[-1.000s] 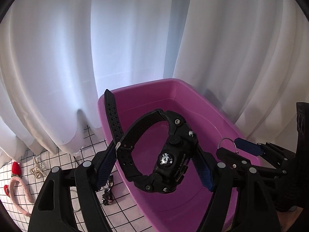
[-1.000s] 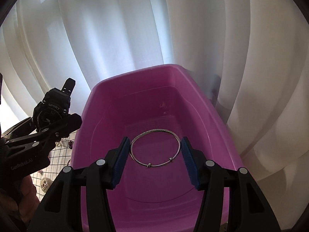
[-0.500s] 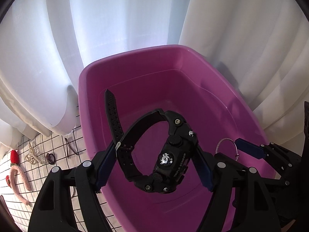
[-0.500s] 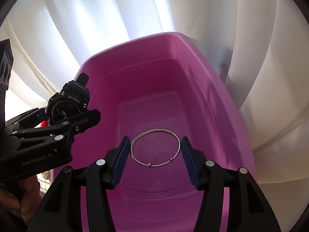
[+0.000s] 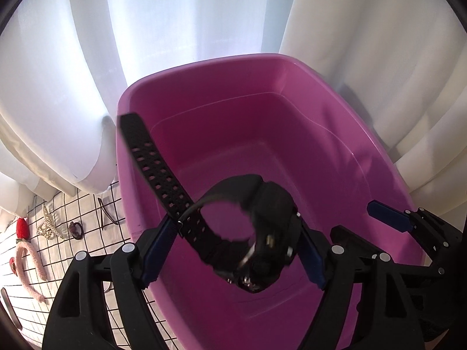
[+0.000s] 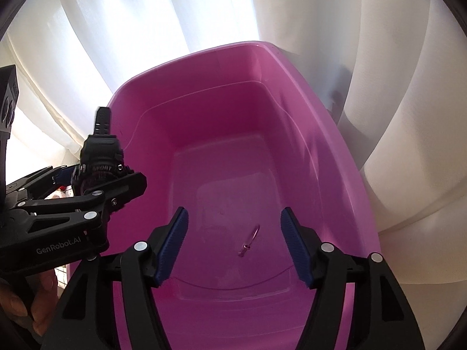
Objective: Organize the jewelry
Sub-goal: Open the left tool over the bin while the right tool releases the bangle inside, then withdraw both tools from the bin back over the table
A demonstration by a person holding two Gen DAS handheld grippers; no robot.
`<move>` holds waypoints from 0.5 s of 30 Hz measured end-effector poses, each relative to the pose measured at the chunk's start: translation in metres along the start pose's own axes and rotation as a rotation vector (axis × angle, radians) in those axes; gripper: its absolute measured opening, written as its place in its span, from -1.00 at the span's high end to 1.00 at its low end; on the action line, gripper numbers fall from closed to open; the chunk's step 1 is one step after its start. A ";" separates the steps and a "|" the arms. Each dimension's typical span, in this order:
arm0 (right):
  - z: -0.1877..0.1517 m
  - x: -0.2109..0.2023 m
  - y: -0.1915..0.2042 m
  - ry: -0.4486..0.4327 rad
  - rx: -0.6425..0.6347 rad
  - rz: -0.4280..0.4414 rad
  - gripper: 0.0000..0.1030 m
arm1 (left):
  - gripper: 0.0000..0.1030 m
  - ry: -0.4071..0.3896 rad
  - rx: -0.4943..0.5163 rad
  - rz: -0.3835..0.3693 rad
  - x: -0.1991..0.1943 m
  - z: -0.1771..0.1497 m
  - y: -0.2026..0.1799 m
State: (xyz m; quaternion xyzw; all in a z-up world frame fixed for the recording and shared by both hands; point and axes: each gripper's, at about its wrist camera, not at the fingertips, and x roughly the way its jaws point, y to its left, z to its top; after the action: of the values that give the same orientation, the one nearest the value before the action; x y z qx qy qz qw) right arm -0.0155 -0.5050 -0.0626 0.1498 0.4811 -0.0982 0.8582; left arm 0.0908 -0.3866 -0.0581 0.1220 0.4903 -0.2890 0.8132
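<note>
Both grippers are hanging over the deep magenta plastic tub [image 6: 306, 110]. The right gripper [image 6: 233, 239] is standing with its jaws well apart, having just been opening, and nothing is between them; the thin silver bangle [image 6: 249, 240] is blurred below them, over the tub's floor. The left gripper [image 5: 233, 250] has just been opening its jaws too. The chunky black sport watch [image 5: 256, 245], blurred, is sitting between its blue pads [image 5: 312, 256], strap sticking up; whether they are gripping it, I cannot tell. A pink fuzzy headband [image 5: 29, 268] is lying on the gridded white worktop [image 5: 87, 213] beside the tub.
</note>
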 end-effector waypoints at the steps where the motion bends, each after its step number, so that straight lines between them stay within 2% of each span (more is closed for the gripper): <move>1: 0.001 0.001 0.000 -0.002 0.001 0.000 -0.29 | -0.65 -0.008 0.001 0.004 -0.001 0.000 0.000; 4: 0.003 0.000 0.000 -0.014 0.010 0.002 -0.32 | -0.85 -0.041 0.002 0.012 -0.008 0.001 0.001; 15: 0.002 -0.007 -0.004 -0.032 0.014 0.012 -0.32 | -0.85 -0.068 0.002 0.032 -0.018 0.002 0.005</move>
State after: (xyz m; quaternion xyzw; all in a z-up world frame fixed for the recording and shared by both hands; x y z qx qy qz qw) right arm -0.0185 -0.5094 -0.0559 0.1572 0.4659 -0.0989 0.8651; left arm 0.0884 -0.3772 -0.0419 0.1210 0.4602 -0.2805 0.8336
